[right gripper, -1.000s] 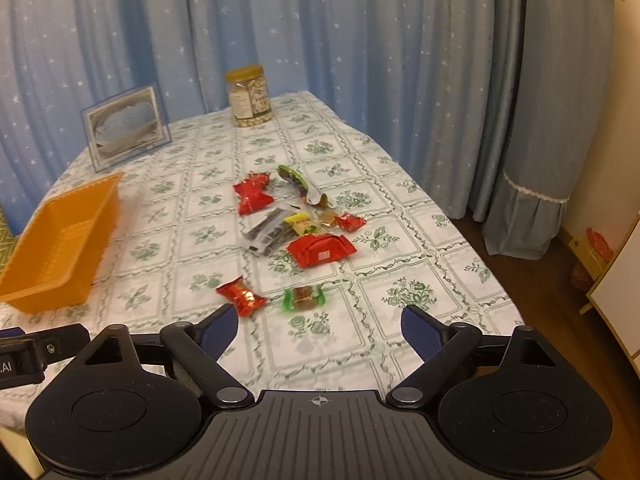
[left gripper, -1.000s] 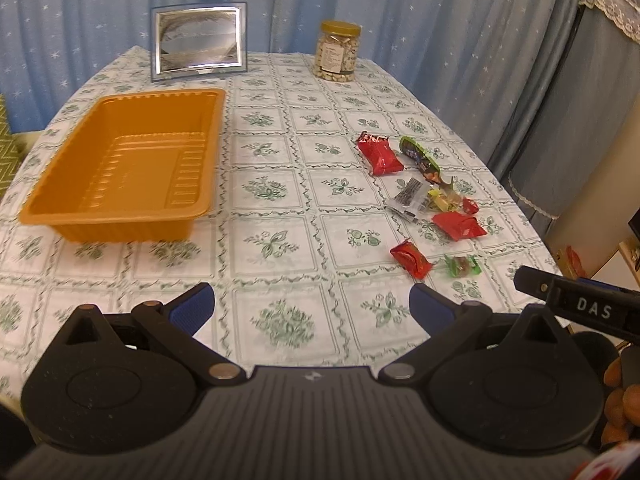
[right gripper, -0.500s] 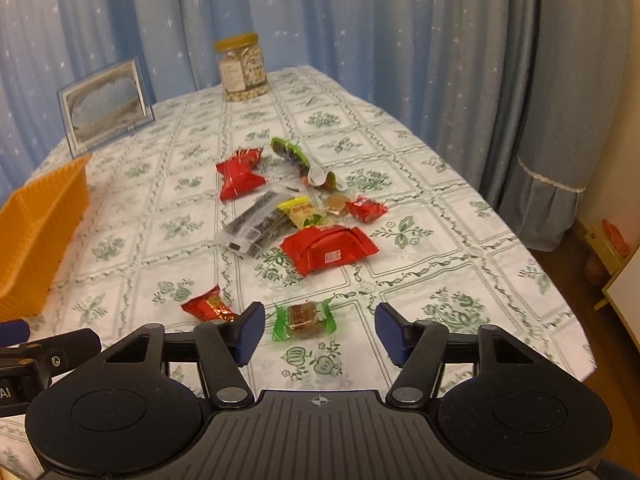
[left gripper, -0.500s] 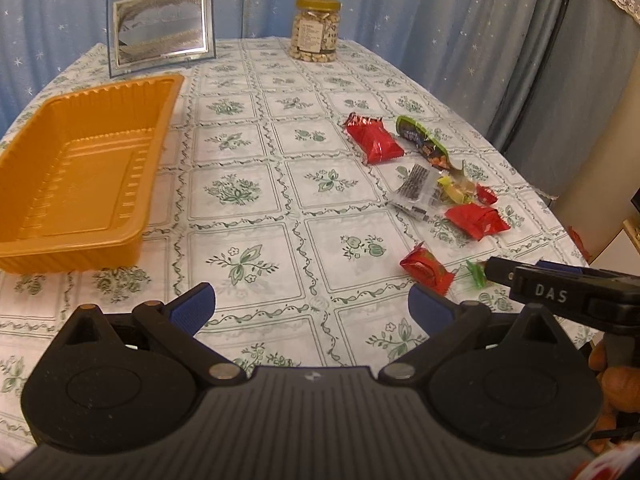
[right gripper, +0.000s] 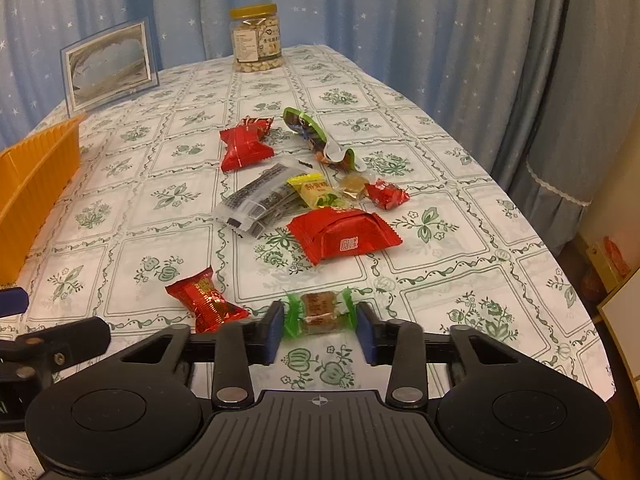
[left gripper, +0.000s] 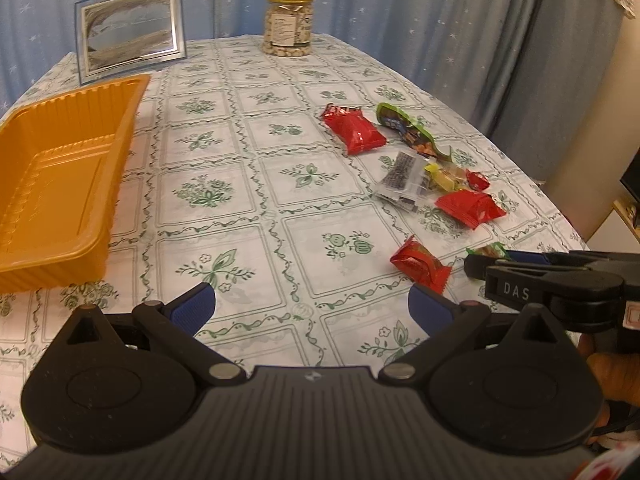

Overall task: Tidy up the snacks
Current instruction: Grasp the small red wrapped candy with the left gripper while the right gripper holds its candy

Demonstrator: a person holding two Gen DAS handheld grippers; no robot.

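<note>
The right gripper [right gripper: 320, 330] is closing its jaws around the green-wrapped brown candy [right gripper: 319, 312] at the floral tablecloth's [right gripper: 440, 240] near edge, while the left gripper [left gripper: 312, 308] hovers wide apart, holding nothing.

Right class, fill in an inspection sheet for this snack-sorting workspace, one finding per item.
Surface: tablecloth, green floral print.
Job's things: orange tray holds nothing; wrapped snacks lie loose, none in the tray.
Clutter: nut jar and picture frame at the far edge.
Grippers: left gripper open, nothing between its fingers; right gripper closing around green-wrapped candy.
Cables: nothing seen.
Surroundings: blue curtains.
</note>
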